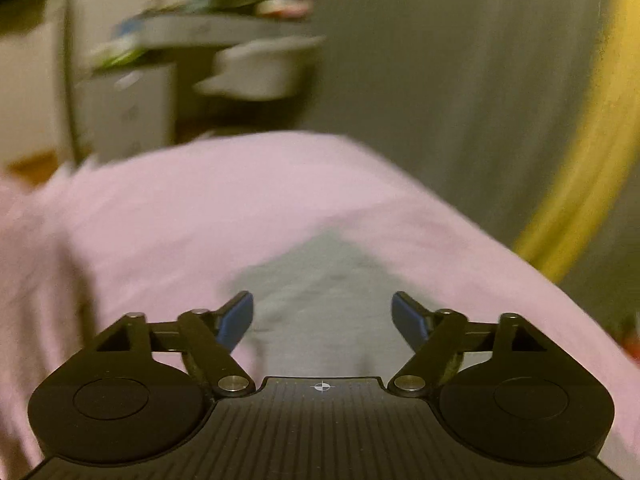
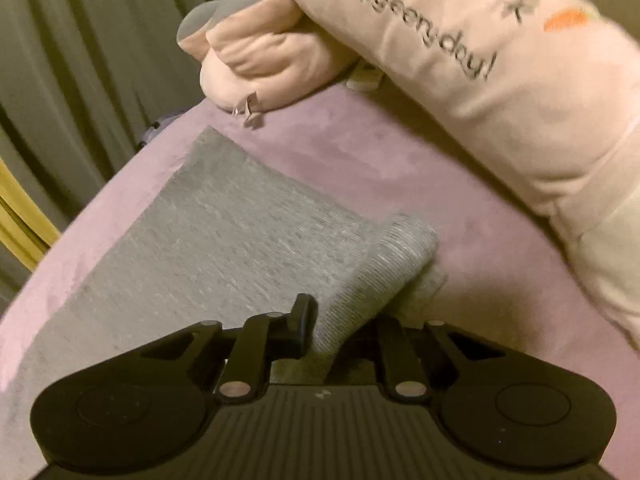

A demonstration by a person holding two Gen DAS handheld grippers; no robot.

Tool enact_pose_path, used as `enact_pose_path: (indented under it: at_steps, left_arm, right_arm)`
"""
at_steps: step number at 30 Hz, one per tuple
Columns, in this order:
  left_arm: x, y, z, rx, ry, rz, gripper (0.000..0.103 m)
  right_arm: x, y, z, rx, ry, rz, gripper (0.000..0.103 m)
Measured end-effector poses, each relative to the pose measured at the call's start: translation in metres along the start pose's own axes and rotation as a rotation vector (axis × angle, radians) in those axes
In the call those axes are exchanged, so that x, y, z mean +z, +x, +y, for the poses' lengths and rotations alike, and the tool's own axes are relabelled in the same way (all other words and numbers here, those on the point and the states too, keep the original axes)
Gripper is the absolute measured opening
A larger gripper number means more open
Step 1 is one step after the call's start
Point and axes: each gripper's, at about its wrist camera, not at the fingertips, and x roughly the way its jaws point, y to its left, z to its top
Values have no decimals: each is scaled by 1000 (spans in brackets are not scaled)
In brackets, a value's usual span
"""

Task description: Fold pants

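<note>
The grey pants (image 2: 224, 240) lie flat on a pink bed sheet (image 2: 400, 168). My right gripper (image 2: 344, 320) is shut on the pants' ribbed waistband edge (image 2: 384, 268), which it holds lifted and folded over the flat part; its right finger is hidden behind the cloth. In the blurred left wrist view, my left gripper (image 1: 322, 316) is open and empty, its blue pads (image 1: 236, 320) spread wide just above a grey part of the pants (image 1: 320, 300) on the pink sheet (image 1: 200, 208).
A long pink plush pillow (image 2: 500, 92) with stitched lettering lies along the far and right side of the bed. Grey curtains (image 2: 80, 60) hang beyond the bed's left edge. A blurred shelf with clutter (image 1: 200, 48) stands past the bed.
</note>
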Motion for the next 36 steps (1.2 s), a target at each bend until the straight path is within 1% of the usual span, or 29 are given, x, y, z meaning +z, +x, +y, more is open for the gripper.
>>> enact_pose_path:
  at_steps: [3, 5, 6, 7, 9, 11, 12, 13, 14, 15, 16, 17, 18, 19, 20, 22, 24, 25, 26, 27, 28, 29, 30, 31, 32, 33, 34, 35, 36]
  left_arm:
    - [-14, 7, -59, -148, 184, 32, 88]
    - [-32, 17, -101, -229, 301, 71, 88]
    - [-42, 24, -117, -259, 335, 96, 88]
    - [-52, 30, -135, -297, 369, 126, 87]
    - [-73, 42, -167, -357, 412, 175, 83]
    - [-92, 56, -196, -409, 462, 199, 84]
    - [-103, 67, -210, -389, 514, 205, 84]
    - [-114, 77, -223, -328, 578, 198, 84]
    - [-123, 87, -233, -277, 647, 143, 89]
    - [-126, 91, -236, -251, 669, 79, 94]
    - [-123, 96, -240, -207, 677, 38, 94]
    - [-118, 102, -243, -160, 667, 32, 92]
    - [-111, 105, -244, -115, 644, 43, 86]
    - [-102, 105, -243, -114, 605, 69, 84]
    - [-95, 101, -241, -146, 569, 91, 80]
    - [-94, 82, -234, -260, 542, 116, 81]
    - [-107, 63, -231, -372, 589, 107, 90]
    - [-117, 57, -229, -407, 633, 100, 91]
    - [-129, 53, -229, -417, 692, 98, 91]
    - [-142, 59, -229, -381, 751, 101, 89]
    - [-151, 70, -228, -297, 788, 98, 92]
    - [-149, 76, -221, -279, 752, 89, 99]
    - [-141, 80, -214, -267, 680, 94, 99]
    - [-132, 82, -209, -221, 626, 103, 98]
    - [-122, 83, -204, -169, 584, 111, 93]
    - [-116, 76, -202, -169, 555, 117, 84]
    - [-107, 69, -193, -210, 524, 119, 83]
    - [-99, 62, -184, -267, 496, 118, 85]
    - [-93, 54, -174, -304, 471, 109, 91]
  right_arm:
    - [-1, -14, 13, -136, -78, -61, 20]
    - [-3, -23, 20, -145, -142, -106, 21]
    - [-4, -27, 22, -145, -167, -119, 26]
    - [-6, -31, 23, -144, -187, -125, 37]
    - [-7, -39, 20, -132, -198, -133, 48]
    - [-10, -45, 17, -120, -209, -127, 48]
    - [-11, -47, 14, -116, -216, -121, 48]
    - [-12, -48, 11, -114, -221, -117, 48]
    - [-11, -44, 13, -116, -224, -111, 48]
    - [-11, -43, 13, -116, -224, -104, 49]
    - [-10, -41, 14, -111, -224, -98, 50]
    - [-10, -41, 12, -100, -222, -92, 51]
    - [-11, -41, 12, -90, -224, -91, 56]
    - [-11, -42, 12, -82, -228, -94, 60]
    - [-12, -42, 12, -75, -234, -100, 61]
    - [-15, -42, 13, -64, -249, -113, 62]
    - [-18, -39, 17, -47, -263, -115, 63]
    - [-20, -37, 20, -36, -269, -111, 65]
    - [-22, -33, 23, -29, -272, -98, 66]
    - [-23, -30, 25, -20, -275, -84, 68]
    - [-25, -27, 26, -11, -279, -68, 70]
    - [-26, -23, 27, -7, -289, -41, 71]
    - [-26, -20, 26, -15, -293, -14, 71]
    - [-26, -21, 24, -21, -290, -8, 71]
    - [-23, -25, 20, -10, -284, -24, 71]
    - [-21, -29, 18, -2, -276, -41, 71]
    - [-18, -33, 15, 5, -262, -57, 72]
    - [-13, -35, 13, 16, -241, -75, 72]
    - [-11, -36, 14, 33, -235, -86, 72]
